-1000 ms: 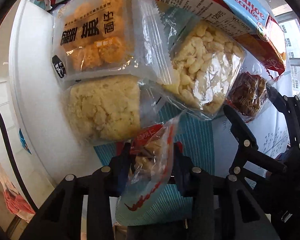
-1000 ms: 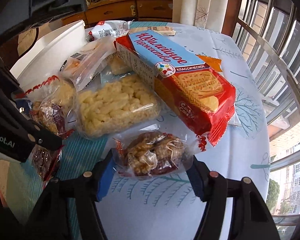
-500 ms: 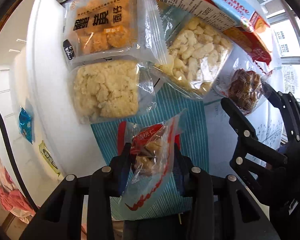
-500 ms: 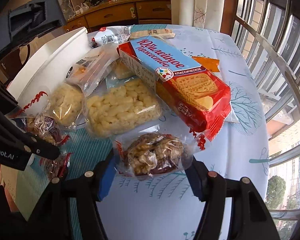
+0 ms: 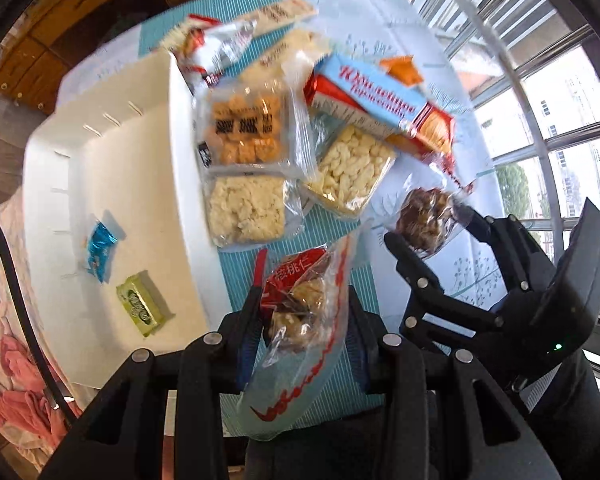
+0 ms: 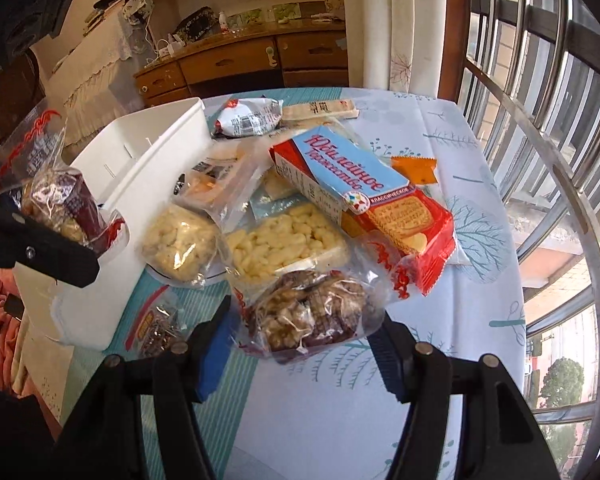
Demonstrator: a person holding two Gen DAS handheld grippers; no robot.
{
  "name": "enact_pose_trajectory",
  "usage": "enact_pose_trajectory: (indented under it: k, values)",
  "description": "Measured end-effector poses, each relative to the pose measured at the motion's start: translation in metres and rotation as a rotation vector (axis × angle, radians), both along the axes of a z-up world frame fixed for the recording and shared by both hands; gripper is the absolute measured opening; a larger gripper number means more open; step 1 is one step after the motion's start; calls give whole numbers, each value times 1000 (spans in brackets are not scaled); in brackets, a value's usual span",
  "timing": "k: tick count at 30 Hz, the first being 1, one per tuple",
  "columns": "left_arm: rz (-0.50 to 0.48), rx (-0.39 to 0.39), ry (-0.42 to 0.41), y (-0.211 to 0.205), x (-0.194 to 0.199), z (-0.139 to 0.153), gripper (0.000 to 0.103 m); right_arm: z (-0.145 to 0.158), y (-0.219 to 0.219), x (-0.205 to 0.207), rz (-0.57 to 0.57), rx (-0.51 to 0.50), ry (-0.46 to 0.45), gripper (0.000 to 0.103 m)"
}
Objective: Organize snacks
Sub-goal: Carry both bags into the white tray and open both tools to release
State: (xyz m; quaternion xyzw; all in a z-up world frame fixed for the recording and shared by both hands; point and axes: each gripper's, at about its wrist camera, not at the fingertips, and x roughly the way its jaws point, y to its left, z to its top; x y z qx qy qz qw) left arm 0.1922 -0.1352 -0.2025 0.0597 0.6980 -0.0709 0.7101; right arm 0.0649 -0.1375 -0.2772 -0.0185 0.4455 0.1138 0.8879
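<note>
**Two walnut packets held above the bench**

A clear packet of walnut pieces with a red label is clamped between the jaws of the left claw, clear of the bench and just beside the white bin. A second walnut packet is gripped across its width by the right claw, near the pale puffed-snack pack and the red-and-blue biscuit pack. Inside the bin, a small blue sweet and a green packet are seen lying apart on the floor. Other snack packs are gathered beside the bin's wall.
</note>
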Motion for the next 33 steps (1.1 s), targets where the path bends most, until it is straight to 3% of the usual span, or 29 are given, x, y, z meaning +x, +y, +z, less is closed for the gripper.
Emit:
enact_pose_trajectory:
  k: [4,15,33]
  values:
    - [-9,14,-76,4,-10,33,36,19,14,-5,19,7,-52,63]
    - [37,-57,-265,46,-45,112,36,70,63,-14,64,40,-176,63]
    - [129,-203,-524,158,-88,151,36,98,153,-24,109,101,-229,63]
